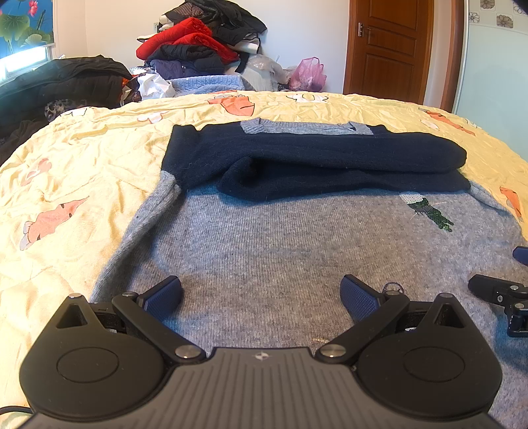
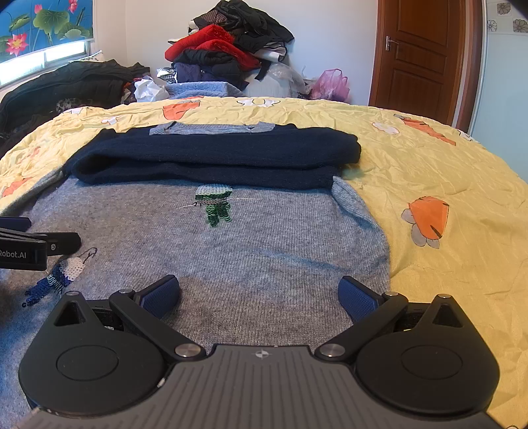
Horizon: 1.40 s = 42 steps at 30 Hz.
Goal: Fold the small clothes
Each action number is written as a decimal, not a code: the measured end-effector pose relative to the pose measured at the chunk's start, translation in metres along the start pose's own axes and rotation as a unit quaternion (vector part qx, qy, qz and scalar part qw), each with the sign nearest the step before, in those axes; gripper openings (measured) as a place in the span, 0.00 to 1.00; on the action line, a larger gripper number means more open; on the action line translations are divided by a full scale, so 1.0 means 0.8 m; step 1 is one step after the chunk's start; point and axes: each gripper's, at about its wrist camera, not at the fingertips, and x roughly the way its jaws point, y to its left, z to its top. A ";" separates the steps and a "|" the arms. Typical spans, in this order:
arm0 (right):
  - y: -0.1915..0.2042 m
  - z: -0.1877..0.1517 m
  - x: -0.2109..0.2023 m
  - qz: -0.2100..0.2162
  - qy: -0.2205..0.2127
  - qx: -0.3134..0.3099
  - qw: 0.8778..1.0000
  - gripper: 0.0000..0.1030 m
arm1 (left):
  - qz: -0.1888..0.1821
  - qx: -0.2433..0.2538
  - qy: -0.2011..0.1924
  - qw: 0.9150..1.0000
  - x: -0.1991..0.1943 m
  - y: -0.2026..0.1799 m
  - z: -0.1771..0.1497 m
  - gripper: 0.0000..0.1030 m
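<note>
A home bedroom, bed [image 1: 99, 158] with yellow carrot-print cover filling mid frame, heap of clothes [image 1: 201, 39] at top centre, brown panelled door [image 1: 389, 46] upper right, lotus-print window blind [image 2: 43, 23] upper left

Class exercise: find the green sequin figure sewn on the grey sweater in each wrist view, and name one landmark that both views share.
Left wrist view: the green sequin figure sits at the right, just below the folded navy sleeves.
Right wrist view: the same figure sits left of centre, again just below the sleeves.
Shared landmark: the wooden door at the upper right.
</note>
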 end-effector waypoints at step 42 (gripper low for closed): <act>0.003 -0.026 -0.034 0.002 0.002 -0.006 1.000 1.00 | 0.028 -0.026 0.042 0.998 -0.044 -0.005 -0.026 1.00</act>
